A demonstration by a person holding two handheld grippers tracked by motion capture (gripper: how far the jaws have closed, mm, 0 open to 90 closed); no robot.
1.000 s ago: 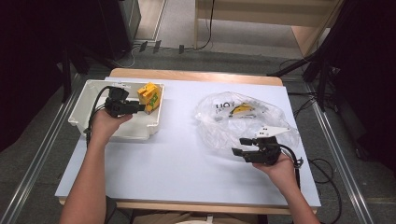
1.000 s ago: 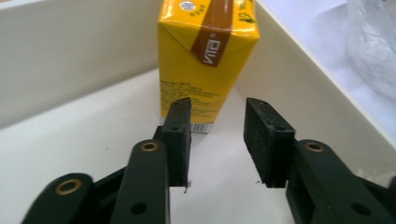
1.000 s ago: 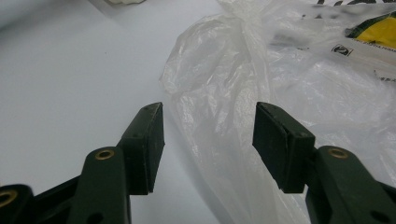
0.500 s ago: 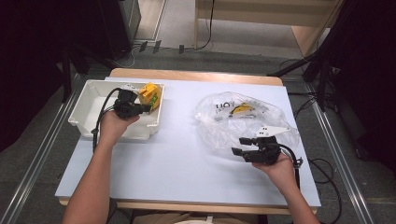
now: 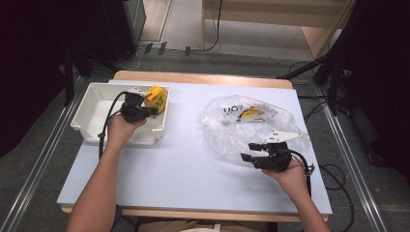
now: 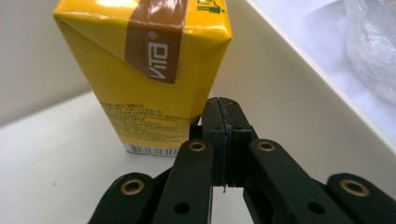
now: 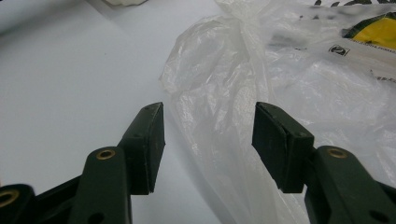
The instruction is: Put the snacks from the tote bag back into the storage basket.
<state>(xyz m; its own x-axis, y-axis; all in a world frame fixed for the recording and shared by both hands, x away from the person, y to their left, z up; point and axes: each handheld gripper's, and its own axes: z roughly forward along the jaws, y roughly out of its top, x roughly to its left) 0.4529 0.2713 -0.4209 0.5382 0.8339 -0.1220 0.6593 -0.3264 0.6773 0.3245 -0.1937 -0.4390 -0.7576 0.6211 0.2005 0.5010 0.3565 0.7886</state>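
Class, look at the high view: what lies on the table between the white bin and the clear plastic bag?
Nothing. In the high view, the stretch of pale blue table between the white bin and the plastic bag is bare.

In the left gripper view, the yellow drink carton (image 6: 154, 74) is cut off by the top edge, so its upper end stays unseen, and the closed jaws cover its lower right corner. The small print low on the carton is too fine to read.

In the high view, the left gripper (image 5: 153, 110) overlaps part of that carton beside it, inside the white bin (image 5: 92, 108).

Right of the bin, the clear plastic bag (image 5: 251, 123) veils a yellow item (image 5: 251, 113) — its kind cannot be told. In the right gripper view the bag runs off the right and bottom edges, and its black lettering is blurred — unreadable.
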